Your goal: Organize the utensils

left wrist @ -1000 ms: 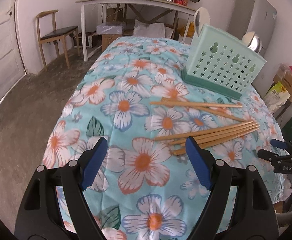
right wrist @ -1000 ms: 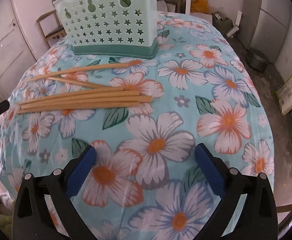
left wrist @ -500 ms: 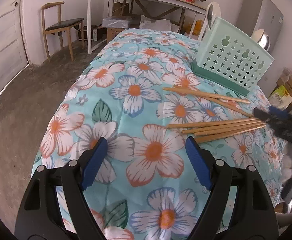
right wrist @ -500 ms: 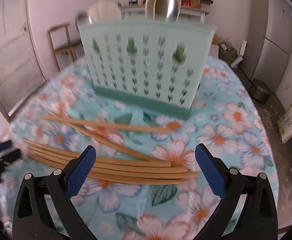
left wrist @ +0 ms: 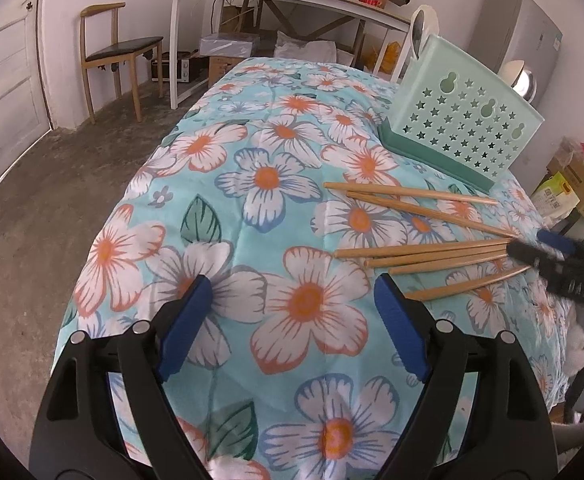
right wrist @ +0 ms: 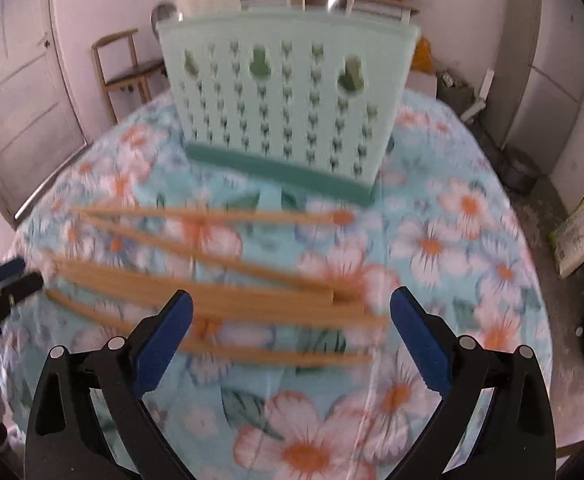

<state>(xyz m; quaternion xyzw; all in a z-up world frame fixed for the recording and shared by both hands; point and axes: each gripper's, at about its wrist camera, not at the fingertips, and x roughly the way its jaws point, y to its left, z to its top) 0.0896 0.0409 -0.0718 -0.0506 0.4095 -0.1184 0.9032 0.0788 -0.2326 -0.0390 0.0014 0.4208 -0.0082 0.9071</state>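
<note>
Chopsticks (right wrist: 212,300) lay loose mid-frame before holder (right wrist: 288,108); right gripper (right wrist: 292,336) wide, empty; left gripper (left wrist: 292,324) opening, empty. Best pinch one stick squarely.

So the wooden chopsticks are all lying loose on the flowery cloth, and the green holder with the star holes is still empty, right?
Not quite. The chopsticks do lie loose on the flowery cloth, but the green holder is not empty: the left wrist view shows a spoon and a ladle sticking up out of it.
</note>
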